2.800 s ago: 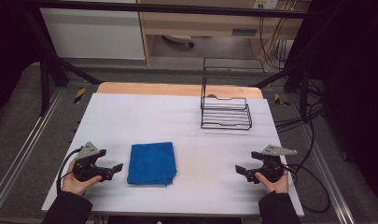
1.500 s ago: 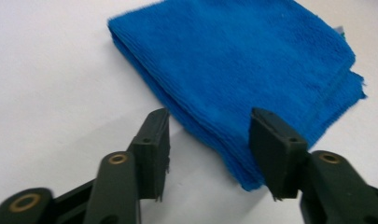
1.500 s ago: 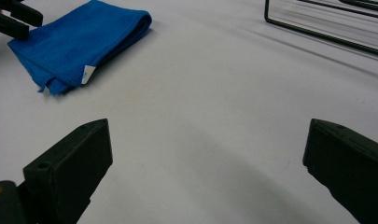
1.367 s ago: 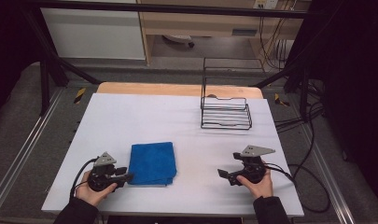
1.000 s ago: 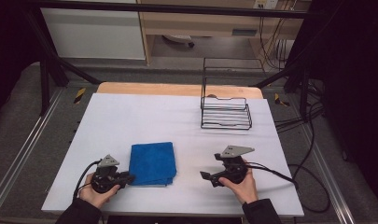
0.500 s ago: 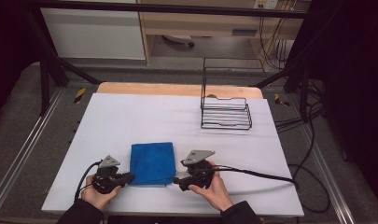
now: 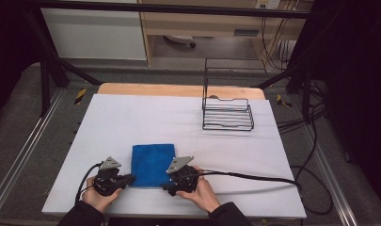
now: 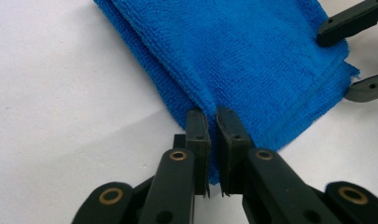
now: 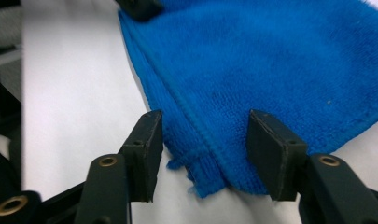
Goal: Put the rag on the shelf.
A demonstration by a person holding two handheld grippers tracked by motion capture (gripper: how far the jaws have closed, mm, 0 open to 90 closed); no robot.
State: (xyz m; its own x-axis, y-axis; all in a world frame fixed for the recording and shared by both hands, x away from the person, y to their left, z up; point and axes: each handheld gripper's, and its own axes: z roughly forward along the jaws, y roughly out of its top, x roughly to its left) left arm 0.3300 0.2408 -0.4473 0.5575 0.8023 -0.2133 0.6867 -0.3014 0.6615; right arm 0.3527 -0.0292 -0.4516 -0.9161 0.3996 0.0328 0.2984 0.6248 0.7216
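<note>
- High view: a folded blue cloth [image 7: 153, 164] lies flat on the white table [image 7: 131, 117], near its front edge. The left gripper [image 7: 128, 179] sits at the cloth's front left corner, the right gripper [image 7: 167, 188] at its front right corner; a hand holds each one. A black wire rack [image 7: 227, 114] stands well apart, toward the far right of the table.
- Left gripper view: the jaws of the left gripper [image 8: 213, 122] are clenched on a corner of the cloth [image 8: 252, 51], pinching a raised fold between them. The other gripper's jaw tips appear at the cloth's far corner.
- Right gripper view: the right gripper [image 9: 205, 128] is spread wide, its jaws straddling the cloth's [image 9: 270, 65] corner without clamping it; the layered edges lie between them on the table.
</note>
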